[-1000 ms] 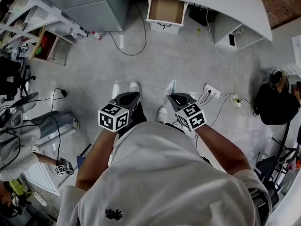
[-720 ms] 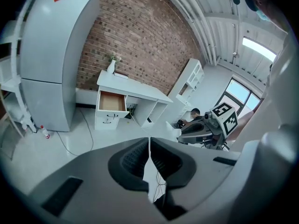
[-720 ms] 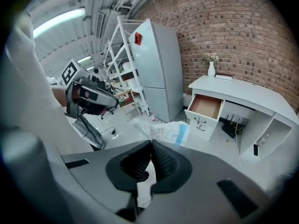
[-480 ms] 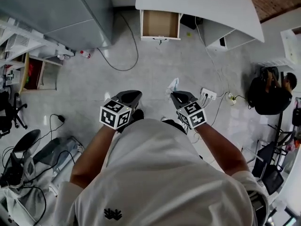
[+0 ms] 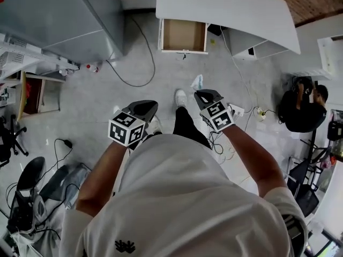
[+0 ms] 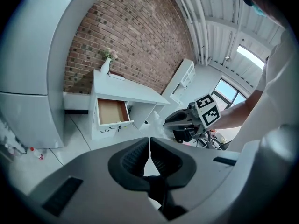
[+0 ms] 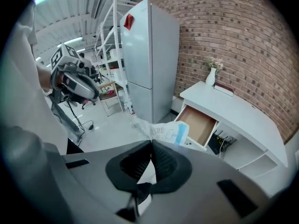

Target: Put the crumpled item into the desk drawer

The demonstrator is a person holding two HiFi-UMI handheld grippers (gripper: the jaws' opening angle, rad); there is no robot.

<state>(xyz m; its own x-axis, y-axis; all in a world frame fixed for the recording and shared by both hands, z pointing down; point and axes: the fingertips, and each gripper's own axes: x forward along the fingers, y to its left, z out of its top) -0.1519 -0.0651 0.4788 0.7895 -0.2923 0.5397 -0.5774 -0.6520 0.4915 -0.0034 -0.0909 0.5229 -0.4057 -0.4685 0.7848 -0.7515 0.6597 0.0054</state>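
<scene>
Right gripper (image 7: 151, 144) pinched the crumpled packet (image 7: 164, 131); left gripper (image 6: 149, 141) was pressed together, empty; the drawer (image 5: 184, 35) stood open ahead

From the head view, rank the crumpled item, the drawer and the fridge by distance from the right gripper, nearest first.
1. The crumpled item: clamped in the right gripper, sticking out past its tip.
2. The drawer: open, straight ahead under the desk.
3. The fridge: ahead and well off to the left.
</scene>
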